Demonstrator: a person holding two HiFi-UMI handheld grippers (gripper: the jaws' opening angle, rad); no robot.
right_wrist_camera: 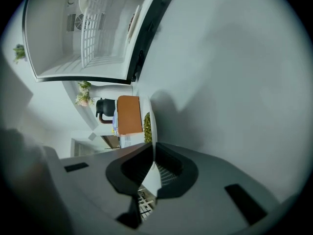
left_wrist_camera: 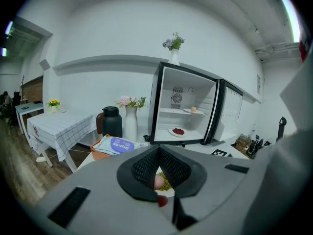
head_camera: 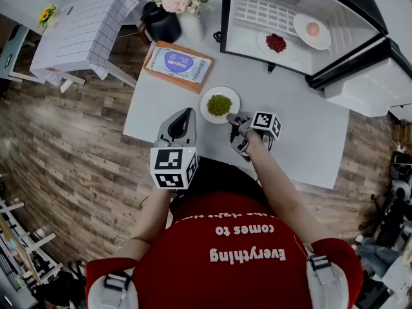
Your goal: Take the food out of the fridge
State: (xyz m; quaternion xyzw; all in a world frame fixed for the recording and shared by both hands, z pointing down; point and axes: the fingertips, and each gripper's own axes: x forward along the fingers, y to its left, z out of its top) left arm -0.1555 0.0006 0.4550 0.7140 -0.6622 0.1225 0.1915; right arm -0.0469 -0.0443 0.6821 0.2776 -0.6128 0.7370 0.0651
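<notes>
Low over the table (head_camera: 293, 118), right gripper (head_camera: 236, 121) nose-down, tight on the plate (head_camera: 207, 111) rim.

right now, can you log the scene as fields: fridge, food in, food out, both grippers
fridge: open, on the white table
food still inside: plate of red beans on its floor; plate with a pale round item, maybe an egg, on its shelf
food out: plate of green beans, at the table top
right gripper: jaws shut on that plate's rim
left gripper: jaws shut, nothing held, left of that plate
</notes>
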